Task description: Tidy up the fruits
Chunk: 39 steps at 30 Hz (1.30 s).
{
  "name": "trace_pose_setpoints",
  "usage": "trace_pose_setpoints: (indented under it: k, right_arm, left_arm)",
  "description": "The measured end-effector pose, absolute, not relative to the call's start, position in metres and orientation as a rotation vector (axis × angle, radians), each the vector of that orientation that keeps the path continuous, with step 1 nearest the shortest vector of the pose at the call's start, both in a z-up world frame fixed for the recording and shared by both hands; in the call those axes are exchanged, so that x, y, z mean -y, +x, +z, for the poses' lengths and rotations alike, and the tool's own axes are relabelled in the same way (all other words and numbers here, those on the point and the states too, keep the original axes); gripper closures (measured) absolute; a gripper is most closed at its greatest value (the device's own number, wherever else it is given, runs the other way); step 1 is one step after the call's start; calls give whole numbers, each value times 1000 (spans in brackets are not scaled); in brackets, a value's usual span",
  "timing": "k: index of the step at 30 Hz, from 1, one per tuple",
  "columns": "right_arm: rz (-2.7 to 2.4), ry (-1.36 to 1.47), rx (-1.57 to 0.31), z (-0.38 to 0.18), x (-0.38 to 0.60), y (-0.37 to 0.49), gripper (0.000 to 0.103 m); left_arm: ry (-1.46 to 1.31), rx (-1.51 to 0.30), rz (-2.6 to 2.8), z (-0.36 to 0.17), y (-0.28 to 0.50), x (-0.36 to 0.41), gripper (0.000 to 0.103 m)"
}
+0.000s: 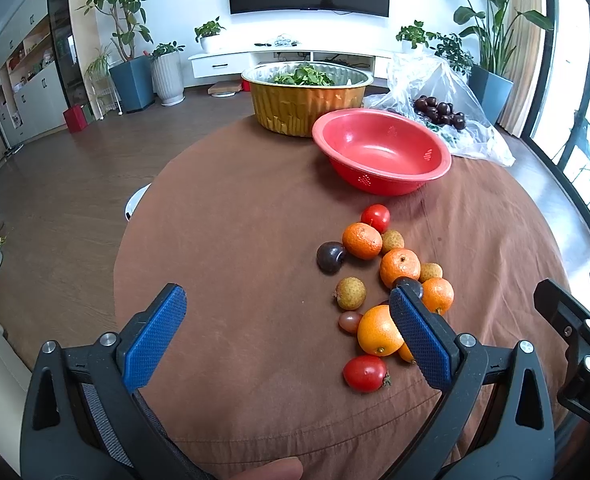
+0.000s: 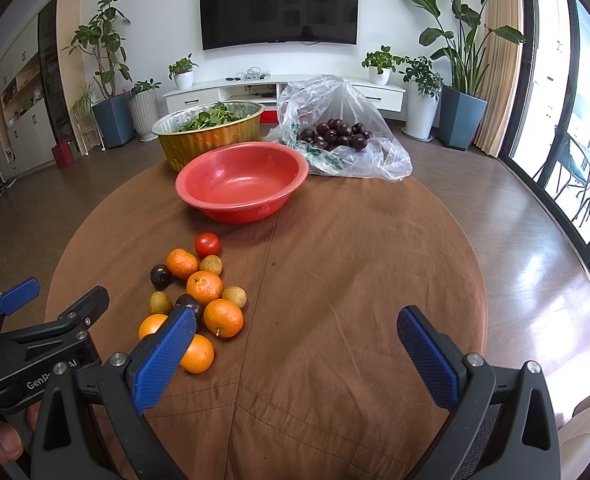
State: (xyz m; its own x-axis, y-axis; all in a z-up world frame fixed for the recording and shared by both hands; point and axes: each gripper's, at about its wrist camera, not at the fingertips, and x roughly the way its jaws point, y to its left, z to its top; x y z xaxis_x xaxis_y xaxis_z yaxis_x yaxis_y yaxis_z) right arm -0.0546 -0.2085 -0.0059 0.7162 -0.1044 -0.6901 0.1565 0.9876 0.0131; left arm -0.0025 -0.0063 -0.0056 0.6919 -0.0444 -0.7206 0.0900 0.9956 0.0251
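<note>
A cluster of loose fruit lies on the brown tablecloth: several oranges (image 1: 399, 267) (image 2: 204, 287), red tomatoes (image 1: 365, 373) (image 2: 207, 244), tan longans (image 1: 350, 293) (image 2: 234, 296) and a dark plum (image 1: 330, 257) (image 2: 161, 276). An empty red bowl (image 1: 383, 151) (image 2: 242, 180) stands behind them. My left gripper (image 1: 289, 306) is open and empty, hovering left of the cluster; its right finger overlaps an orange. My right gripper (image 2: 297, 326) is open and empty, right of the cluster.
A gold foil basin of greens (image 1: 307, 94) (image 2: 209, 130) and a clear plastic bag of dark plums (image 1: 441, 112) (image 2: 337, 134) stand at the table's far side. The round table's edge (image 2: 481, 300) drops to wood floor. Plants and a TV unit line the wall.
</note>
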Motion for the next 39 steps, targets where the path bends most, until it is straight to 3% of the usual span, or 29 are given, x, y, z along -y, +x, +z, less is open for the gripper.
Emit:
trace_pose_setpoints:
  k: [14,23,28,30,32,34,39]
  right_arm:
    - [-123,99,-764,-22,222,-58,0]
    - [-37,157,-785,-40,235,-57,1]
    - [20,171,-806,-47,230,-52,6]
    - [31,166,-815,-50,227,-51,7]
    - [40,170,-820,-51,226,-50,8]
    - [44,171,-823,-52,226,-50,8]
    - [54,190,-841,-55,227,-47,10]
  left_arm:
    - [88,-730,-251,-20,-5,-3,0]
    - [250,-867,-433,-56,-15,6,0]
    - [276,-882,-502,-67,-19,20,1]
    - [258,-881,-508,-68,-17,24,12]
    - [248,-896,-515,-71,-12,28,35]
    - [243,-916,-534,-74,-9,31,46]
    - [231,-941,-572,-80,-7,32,58]
